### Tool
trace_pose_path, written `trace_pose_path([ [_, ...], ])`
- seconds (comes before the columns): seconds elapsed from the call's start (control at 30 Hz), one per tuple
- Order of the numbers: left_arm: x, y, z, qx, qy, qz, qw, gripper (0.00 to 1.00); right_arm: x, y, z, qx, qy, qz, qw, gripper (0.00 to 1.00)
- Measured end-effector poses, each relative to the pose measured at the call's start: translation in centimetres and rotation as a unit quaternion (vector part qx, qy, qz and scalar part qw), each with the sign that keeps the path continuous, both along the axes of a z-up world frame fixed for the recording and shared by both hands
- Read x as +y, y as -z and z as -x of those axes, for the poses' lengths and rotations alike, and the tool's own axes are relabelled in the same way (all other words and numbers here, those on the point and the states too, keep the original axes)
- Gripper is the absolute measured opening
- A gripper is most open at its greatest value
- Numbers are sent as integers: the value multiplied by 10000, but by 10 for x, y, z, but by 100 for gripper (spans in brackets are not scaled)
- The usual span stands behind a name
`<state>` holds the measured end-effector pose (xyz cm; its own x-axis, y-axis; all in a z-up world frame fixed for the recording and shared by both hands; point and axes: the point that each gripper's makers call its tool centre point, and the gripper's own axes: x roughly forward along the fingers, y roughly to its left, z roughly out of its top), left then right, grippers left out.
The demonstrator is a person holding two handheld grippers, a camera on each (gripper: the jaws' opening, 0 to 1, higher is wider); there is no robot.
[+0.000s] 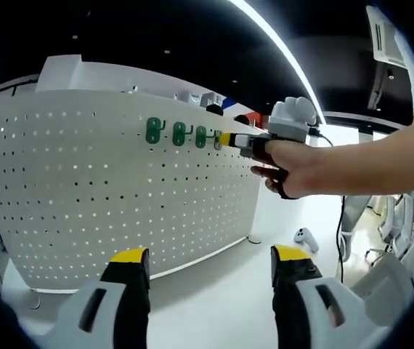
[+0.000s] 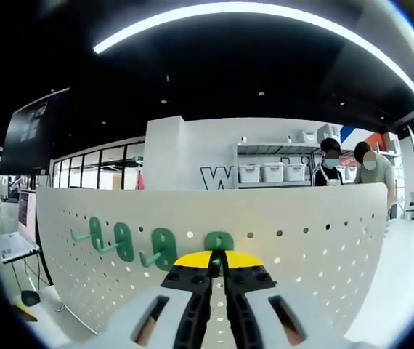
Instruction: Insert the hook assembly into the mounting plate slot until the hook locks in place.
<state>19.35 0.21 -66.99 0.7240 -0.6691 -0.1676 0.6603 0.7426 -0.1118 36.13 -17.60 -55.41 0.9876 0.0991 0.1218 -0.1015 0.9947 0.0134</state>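
A white pegboard [image 1: 105,189] stands upright on the table. Three green hooks [image 1: 179,133] hang in a row near its top edge. The right gripper [image 1: 229,139], held by a person's hand [image 1: 294,163], comes in from the right and presses a fourth green hook [image 1: 218,138] against the board at the row's right end. In the right gripper view my gripper [image 2: 218,262] is shut on that hook [image 2: 219,240], whose green plate lies against the pegboard [image 2: 301,240]; the other hooks [image 2: 123,242] stand to its left. My left gripper [image 1: 210,258] is open, well back from the board.
A white controller [image 1: 305,236] lies on the white table [image 1: 221,291] right of the board. Beyond the board two people [image 2: 348,171] stand by shelves with boxes [image 2: 272,172]. A dark monitor [image 2: 29,131] hangs at far left.
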Motion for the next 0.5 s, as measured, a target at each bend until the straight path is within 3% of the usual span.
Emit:
trace_pose_path([
  [0.27, 1, 3, 1, 54, -11, 26, 10000, 69, 5, -1, 3, 10, -209, -31, 9998, 9],
  [0.5, 0, 4, 2, 67, 15, 24, 10000, 69, -1, 2, 4, 40, -285, -240, 9993, 22],
])
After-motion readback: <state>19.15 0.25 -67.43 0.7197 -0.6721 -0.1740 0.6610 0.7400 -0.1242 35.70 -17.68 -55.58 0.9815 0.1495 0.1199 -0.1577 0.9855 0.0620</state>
